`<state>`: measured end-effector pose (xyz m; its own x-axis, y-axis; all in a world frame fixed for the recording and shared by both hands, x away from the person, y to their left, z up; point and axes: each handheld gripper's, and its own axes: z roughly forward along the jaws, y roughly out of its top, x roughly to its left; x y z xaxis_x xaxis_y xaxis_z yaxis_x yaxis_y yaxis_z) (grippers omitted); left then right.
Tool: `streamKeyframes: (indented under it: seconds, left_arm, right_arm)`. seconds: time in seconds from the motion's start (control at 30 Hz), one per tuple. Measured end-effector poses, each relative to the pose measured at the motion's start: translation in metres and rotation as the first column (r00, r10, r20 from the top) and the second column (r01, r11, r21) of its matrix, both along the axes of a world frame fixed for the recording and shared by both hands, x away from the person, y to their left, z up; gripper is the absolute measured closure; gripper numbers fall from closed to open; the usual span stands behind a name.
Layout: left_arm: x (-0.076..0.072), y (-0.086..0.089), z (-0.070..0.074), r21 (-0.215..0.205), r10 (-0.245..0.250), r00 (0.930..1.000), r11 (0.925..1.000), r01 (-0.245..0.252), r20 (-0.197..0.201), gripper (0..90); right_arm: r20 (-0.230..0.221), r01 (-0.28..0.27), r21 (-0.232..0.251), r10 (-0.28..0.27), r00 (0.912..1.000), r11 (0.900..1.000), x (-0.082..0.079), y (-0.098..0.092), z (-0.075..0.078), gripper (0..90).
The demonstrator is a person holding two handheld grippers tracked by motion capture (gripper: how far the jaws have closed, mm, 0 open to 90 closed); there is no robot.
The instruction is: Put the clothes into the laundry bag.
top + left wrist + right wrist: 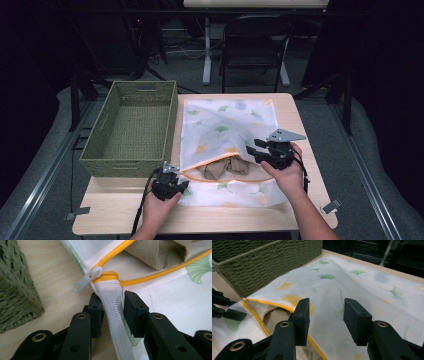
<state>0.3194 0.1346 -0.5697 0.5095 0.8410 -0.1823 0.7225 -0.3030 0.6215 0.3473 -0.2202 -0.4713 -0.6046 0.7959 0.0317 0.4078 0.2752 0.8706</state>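
High view first: a white mesh laundry bag [227, 145] printed with green and yellow ginkgo leaves lies flat on the light wooden desk [310, 175], just to the right of a green woven basket [131, 127] that stands at the desk's left side. The bag's orange zipper [225, 177] curves open across its near part, and folded tan cloth [225, 167] shows inside the opening. The left gripper [176, 187], held in the person's left hand [157, 205], sits at the bag's near left corner, close to the basket's front wall. In the left gripper view a raised fold of the bag's white fabric [112, 305] runs between the two black jaws, just below the white zipper pull [87, 280] and the bunched end of the orange zipper; the left pad touches the fold, while the right pad stands close beside it, and I cannot tell whether the fold is truly pinched. The right gripper [255, 148], held in the person's right hand [287, 175], hovers over the bag's right part near the far end of the opening. In the right gripper view its jaws [325, 317] stand apart with nothing between them, released above the leaf-printed mesh, with the orange zipper edge and tan cloth below the left jaw and the basket wall beyond.
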Motion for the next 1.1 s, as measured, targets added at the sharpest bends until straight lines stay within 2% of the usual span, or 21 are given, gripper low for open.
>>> streamKeyframes:
  seconds: [0.17, 0.27, 0.33, 0.43, 0.5, 0.57, 0.6, 0.63, 0.67, 0.8, 0.93, 1.1]
  left_arm:
    - [0.0, 0.0, 0.002, -0.021, 0.002, 1.0, 0.9998, -0.002, -0.001, 66.6]
    - [0.0, 0.001, 0.002, -0.02, 0.008, 1.0, 0.9998, -0.008, 0.003, 66.7]
    - [0.0, 0.002, 0.002, -0.019, 0.01, 0.9999, 0.9998, -0.01, 0.002, 68.2]
    - [0.0, 0.002, 0.001, -0.018, 0.006, 1.0, 0.9998, -0.006, 0.005, 69.4]
    - [0.0, 0.002, 0.001, -0.018, 0.006, 1.0, 0.9998, -0.006, 0.003, 70.8]
    - [0.0, 0.001, 0.001, -0.013, 0.008, 0.9999, 0.9999, -0.008, 0.007, 72.4]
    - [0.0, 0.002, 0.001, -0.011, 0.008, 0.9999, 0.9999, -0.008, 0.009, 73.3]
    - [0.0, 0.002, 0.002, -0.009, 0.008, 0.9999, 0.9999, -0.008, 0.01, 74.5]
    - [0.0, 0.002, 0.002, -0.009, 0.012, 0.9998, 0.9999, -0.012, 0.013, 75.2]
    - [0.0, 0.004, 0.002, -0.007, 0.005, 1.0, 1.0, -0.005, 0.006, 79.8]
    - [0.001, 0.003, 0.001, -0.011, 0.0, 1.0, 0.9999, 0.0, 0.003, 83.3]
    - [0.0, 0.003, 0.002, -0.016, 0.009, 0.9999, 0.9998, -0.009, 0.008, 86.5]
  right_arm:
    - [-0.007, 0.055, -0.016, -0.056, 0.9984, 0.998, -0.019, -0.02, -0.004, 53.6]
    - [-0.046, 0.09, -0.023, -0.091, 0.9948, 0.996, -0.032, -0.033, -0.012, 51.6]
    - [-0.073, 0.105, -0.057, -0.109, 0.9913, 0.993, -0.04, -0.042, -0.018, 49.4]
    - [-0.11, 0.138, -0.087, -0.147, 0.983, 0.987, -0.048, -0.055, -0.028, 50.8]
    - [-0.129, 0.158, -0.099, -0.171, 0.9769, 0.982, -0.05, -0.064, -0.034, 52.9]
    - [-0.145, 0.174, -0.079, -0.184, 0.9722, 0.982, -0.05, -0.072, -0.042, 54.3]
    - [-0.154, 0.174, -0.084, -0.185, 0.9706, 0.981, -0.049, -0.075, -0.046, 55.1]
    - [-0.156, 0.192, -0.09, -0.205, 0.9663, 0.977, -0.048, -0.078, -0.051, 56.3]
    - [-0.167, 0.194, -0.105, -0.21, 0.9633, 0.975, -0.047, -0.081, -0.054, 57.2]
    - [-0.185, 0.209, -0.11, -0.227, 0.9562, 0.972, -0.045, -0.087, -0.06, 58.1]
    - [-0.217, 0.217, -0.103, -0.235, 0.9475, 0.971, -0.043, -0.09, -0.064, 56.8]
    - [-0.26, 0.222, -0.084, -0.237, 0.9363, 0.971, -0.041, -0.092, -0.071, 49.9]
